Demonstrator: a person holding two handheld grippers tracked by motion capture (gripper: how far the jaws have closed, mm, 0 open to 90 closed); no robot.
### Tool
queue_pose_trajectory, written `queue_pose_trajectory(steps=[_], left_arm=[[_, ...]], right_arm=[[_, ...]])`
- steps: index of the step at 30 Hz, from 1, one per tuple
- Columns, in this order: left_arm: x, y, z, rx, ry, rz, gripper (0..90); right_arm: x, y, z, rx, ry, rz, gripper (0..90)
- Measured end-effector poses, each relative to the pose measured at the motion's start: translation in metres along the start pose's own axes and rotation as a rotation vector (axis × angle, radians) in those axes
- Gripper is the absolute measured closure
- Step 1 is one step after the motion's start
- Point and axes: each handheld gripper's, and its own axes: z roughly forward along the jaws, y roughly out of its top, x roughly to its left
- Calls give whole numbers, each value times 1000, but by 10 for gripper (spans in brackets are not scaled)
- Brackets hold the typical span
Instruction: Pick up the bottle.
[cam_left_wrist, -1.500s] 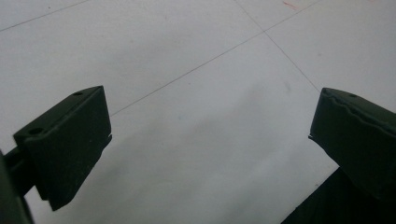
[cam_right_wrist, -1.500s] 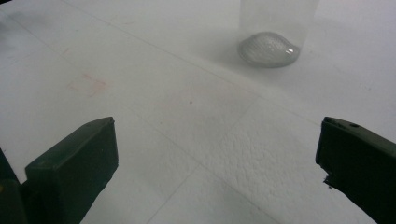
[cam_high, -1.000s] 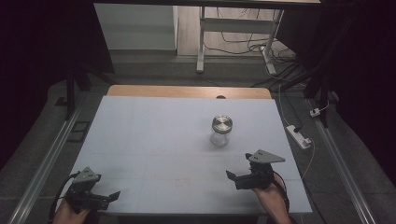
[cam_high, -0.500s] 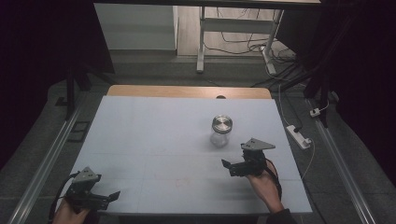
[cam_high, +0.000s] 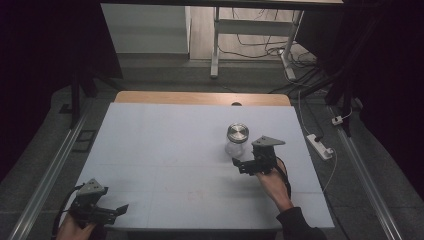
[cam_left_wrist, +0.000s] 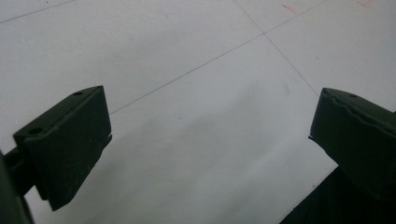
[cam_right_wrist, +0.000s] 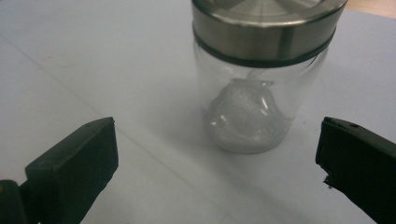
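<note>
Right gripper (cam_high: 241, 163) gapes wide; glass jar (cam_high: 236, 140) stands just ahead, untouched.

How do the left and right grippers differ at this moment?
The right gripper sits mid-table facing the glass jar; the left gripper sits at the table's near edge, facing bare surface. The right is close to the jar, the left far. Both are open.
</note>
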Motion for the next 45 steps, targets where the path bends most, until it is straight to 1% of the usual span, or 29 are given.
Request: queue_pose_trajectory(steps=[3, 5, 6, 8, 9, 10, 12, 15, 17, 21, 23, 24, 26, 27, 29, 30, 35, 39, 45], left_arm=[[0, 0, 0, 1, -2, -4, 0], [1, 0, 0, 1, -4, -6, 0], [1, 0, 0, 1, -4, -7, 0], [1, 0, 0, 1, -6, -9, 0], [1, 0, 0, 1, -7, -10, 0], [1, 0, 0, 0, -8, -11, 0], [2, 0, 0, 0, -9, -12, 0], [2, 0, 0, 0, -8, -15, 0], [2, 0, 0, 3, -10, -16, 0], [2, 0, 1, 6, -10, -16, 0], [2, 0, 1, 7, -11, -15, 0], [2, 0, 1, 7, -11, -16, 0], [2, 0, 1, 7, -11, -16, 0], [2, 0, 1, 9, -11, -16, 0], [2, 0, 1, 10, -10, -15, 0], [2, 0, 1, 10, -10, -15, 0], [2, 1, 2, 16, -11, -10, 0], [2, 1, 2, 16, -13, -9, 0], [1, 1, 2, 15, -13, -6, 0]], right_arm=[[-2, 3, 8, 11, -26, -15, 0], [-4, 5, 14, 25, -45, -16, 0], [-4, 5, 14, 25, -45, -16, 0], [-8, 9, 22, 42, -42, 3, 0], [-8, 9, 22, 42, -42, 3, 0], [-9, 12, 28, 44, -36, -6, 0], [-11, 14, 33, 48, -31, -14, 0], [-12, 16, 38, 50, -27, -6, 0], [-13, 19, 45, 48, -27, -1, 0], [-13, 21, 51, 60, -45, -11, 0], [-13, 21, 57, 64, -70, -17, 36], [-14, 22, 58, 63, -68, -12, 45], [-15, 22, 59, 57, -59, -3, 60], [-15, 23, 59, 47, -59, 5, 97], [-15, 23, 59, 46, -63, 5, 111], [-16, 23, 58, 41, -70, -4, 142], [-15, 22, 58, 39, -76, -9, 148], [-16, 21, 56, 36, -62, -20, 150], [-17, 22, 53, 42, -52, 2, 151]])
